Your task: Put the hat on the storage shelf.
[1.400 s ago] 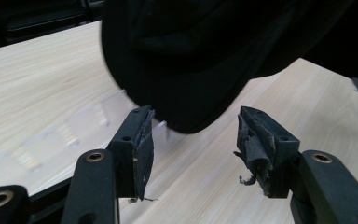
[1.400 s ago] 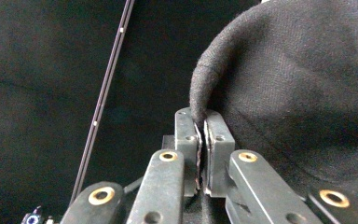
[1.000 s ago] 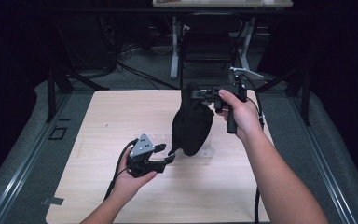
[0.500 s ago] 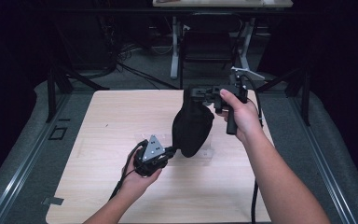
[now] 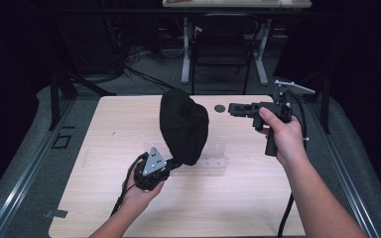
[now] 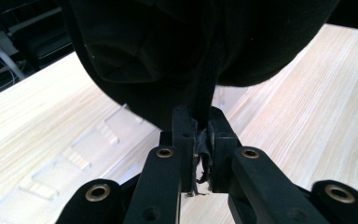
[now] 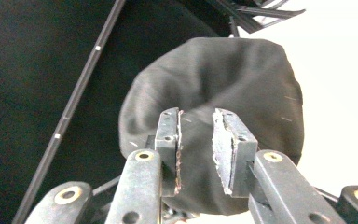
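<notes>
A black cloth bag (image 5: 183,124) stands up over the middle of the wooden table (image 5: 114,134). My left gripper (image 5: 175,162) is at its lower edge, and its jaws have just been closing. In the left gripper view this gripper (image 6: 198,126) is shut on a strip of the bag (image 6: 168,46). My right gripper (image 5: 231,108) hangs level to the right of the bag, apart from it. Its jaws have just been opening. In the right gripper view this gripper (image 7: 196,123) stands open with nothing between its pads (image 7: 170,135), and the bag (image 7: 242,79) lies beyond.
A clear plastic stand (image 5: 216,159) lies flat on the table beside the bag, also seen as a clear stand (image 6: 74,158) under the left gripper. A small dark round spot (image 5: 220,107) marks the far table edge. Desk legs and a chair (image 5: 221,54) stand behind.
The right gripper has let go of the bag's top, opened and drawn away to the right. The left gripper has closed on the bag's lower edge. The bag has shifted left.
</notes>
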A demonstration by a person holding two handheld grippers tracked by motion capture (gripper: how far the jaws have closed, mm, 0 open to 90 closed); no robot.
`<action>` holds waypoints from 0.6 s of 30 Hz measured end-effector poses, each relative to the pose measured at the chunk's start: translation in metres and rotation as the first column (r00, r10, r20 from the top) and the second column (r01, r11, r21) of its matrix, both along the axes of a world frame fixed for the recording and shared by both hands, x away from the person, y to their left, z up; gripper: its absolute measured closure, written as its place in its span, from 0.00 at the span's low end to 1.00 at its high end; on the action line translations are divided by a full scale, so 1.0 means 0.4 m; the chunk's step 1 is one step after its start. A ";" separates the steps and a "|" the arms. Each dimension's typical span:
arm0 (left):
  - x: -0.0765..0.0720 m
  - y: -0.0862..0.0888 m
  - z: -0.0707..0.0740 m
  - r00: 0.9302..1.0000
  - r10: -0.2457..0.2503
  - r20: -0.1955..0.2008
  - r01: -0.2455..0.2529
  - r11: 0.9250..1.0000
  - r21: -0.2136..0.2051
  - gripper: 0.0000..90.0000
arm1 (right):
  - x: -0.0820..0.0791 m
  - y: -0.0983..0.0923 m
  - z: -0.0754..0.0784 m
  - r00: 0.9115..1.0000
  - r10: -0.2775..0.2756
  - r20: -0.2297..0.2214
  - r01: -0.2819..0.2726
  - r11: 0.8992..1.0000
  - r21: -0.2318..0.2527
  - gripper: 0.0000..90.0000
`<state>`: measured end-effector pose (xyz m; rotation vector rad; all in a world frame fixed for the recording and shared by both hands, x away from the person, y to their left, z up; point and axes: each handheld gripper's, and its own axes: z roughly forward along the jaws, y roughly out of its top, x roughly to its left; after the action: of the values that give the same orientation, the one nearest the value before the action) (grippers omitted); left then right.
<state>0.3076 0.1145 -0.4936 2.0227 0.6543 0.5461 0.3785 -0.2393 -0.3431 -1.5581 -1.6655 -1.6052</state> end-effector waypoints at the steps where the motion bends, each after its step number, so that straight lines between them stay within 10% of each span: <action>1: 0.001 0.006 -0.006 1.000 0.005 -0.008 -0.005 1.000 -0.010 0.95 | -0.007 -0.006 -0.005 1.000 -0.003 0.006 0.003 1.000 -0.018 0.79; 7: 0.010 0.029 -0.049 0.998 0.029 -0.063 -0.029 1.000 -0.006 0.94 | -0.057 -0.027 -0.034 0.997 -0.053 0.056 0.062 0.986 -0.158 0.80; 11: 0.011 0.044 -0.072 0.997 0.029 -0.074 -0.032 0.999 -0.033 0.94 | -0.089 -0.031 -0.058 0.991 -0.078 0.111 0.105 0.959 -0.265 0.79; 15: 0.017 0.062 -0.081 0.992 0.038 -0.122 -0.048 0.996 -0.080 0.92 | -0.124 -0.024 -0.081 0.980 -0.081 0.184 0.145 0.919 -0.366 0.78; 18: 0.018 0.078 -0.086 0.986 0.061 -0.154 -0.079 0.990 -0.113 0.74 | -0.152 -0.009 -0.098 0.962 -0.076 0.262 0.197 0.857 -0.476 0.77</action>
<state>0.3150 0.1456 -0.5280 1.9476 0.8322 0.3881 0.3178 -0.2430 -0.3823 -1.8150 -2.2892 -1.5533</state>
